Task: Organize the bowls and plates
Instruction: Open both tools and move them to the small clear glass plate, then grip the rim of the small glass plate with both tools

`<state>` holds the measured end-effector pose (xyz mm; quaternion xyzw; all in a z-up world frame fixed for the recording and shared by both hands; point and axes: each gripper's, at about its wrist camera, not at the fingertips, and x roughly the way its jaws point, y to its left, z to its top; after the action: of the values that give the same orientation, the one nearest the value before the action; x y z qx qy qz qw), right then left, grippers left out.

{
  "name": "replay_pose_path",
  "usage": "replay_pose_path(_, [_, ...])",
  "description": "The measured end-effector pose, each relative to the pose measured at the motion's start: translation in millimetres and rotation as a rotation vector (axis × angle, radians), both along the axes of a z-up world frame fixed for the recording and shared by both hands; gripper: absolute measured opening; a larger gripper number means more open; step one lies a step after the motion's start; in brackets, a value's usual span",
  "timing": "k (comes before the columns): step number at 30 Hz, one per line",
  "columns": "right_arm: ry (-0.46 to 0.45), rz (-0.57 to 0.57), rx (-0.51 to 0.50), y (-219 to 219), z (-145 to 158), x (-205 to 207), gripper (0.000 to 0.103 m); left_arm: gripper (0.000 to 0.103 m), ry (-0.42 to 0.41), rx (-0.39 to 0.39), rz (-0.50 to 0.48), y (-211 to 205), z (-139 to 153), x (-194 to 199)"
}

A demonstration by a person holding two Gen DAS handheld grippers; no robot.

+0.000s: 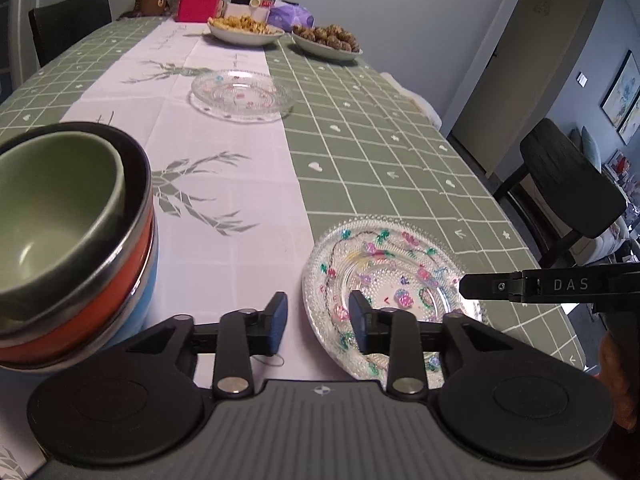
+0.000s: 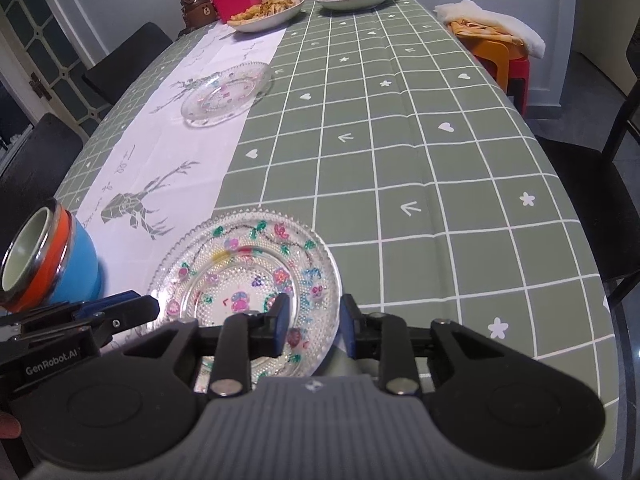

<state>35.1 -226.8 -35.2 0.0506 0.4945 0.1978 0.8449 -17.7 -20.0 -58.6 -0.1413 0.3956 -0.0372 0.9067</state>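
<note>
- Now you are hovering both grippers at the near glass plate (image 2: 244, 276), low centre of the right wrist view; the bowls (image 1: 60, 220) are already nested at far left.
- Your right gripper (image 2: 314, 330) is holding its jaws released, straddling the plate's right rim; closing on that rim looks like the next move.
- Your left gripper (image 1: 318, 322) is also gaping, grasping nothing.
- The second glass plate (image 1: 242, 96) is waiting mid-worktop, probably the stacking spot.
- Food dishes (image 2: 308, 0) are sitting at the top, well apart.
</note>
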Motion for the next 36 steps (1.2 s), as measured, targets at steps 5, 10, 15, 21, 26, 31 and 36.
replay_pose_path(5, [-0.012, -0.02, 0.061, -4.0, 8.0, 1.3, 0.042, 0.042, -0.026, -0.052, -0.028, 2.9, 17.9, 0.9])
replay_pose_path(10, [0.02, -0.006, 0.12, 0.2, 15.5, 8.4, 0.042, 0.042, -0.025, -0.122, -0.097, 8.7, 48.0, 6.1])
replay_pose_path(15, [0.066, 0.028, 0.153, 14.4, 30.1, 27.6, 0.042, 0.043, -0.002, -0.16, -0.129, 30.5, 82.3, 19.8])
replay_pose_path(21, [0.057, 0.064, 0.209, 42.4, 62.2, 65.7, 0.042, 0.045, 0.021, -0.147, -0.103, 62.2, 122.4, 53.3])
replay_pose_path(26, [0.093, 0.056, 0.227, 69.2, 68.5, 110.8, 0.042, 0.045, 0.044, -0.027, -0.101, 74.3, 146.2, 92.8])
replay_pose_path(31, [0.104, -0.004, 0.205, 91.4, 55.6, 158.8, 0.042, 0.045, 0.103, 0.027, -0.028, 100.2, 141.2, 142.9])
replay_pose_path(36, [0.15, -0.065, 0.205, 112.1, 26.8, 203.7, 0.038, 0.044, 0.16, 0.069, 0.007, 116.3, 118.2, 183.9])
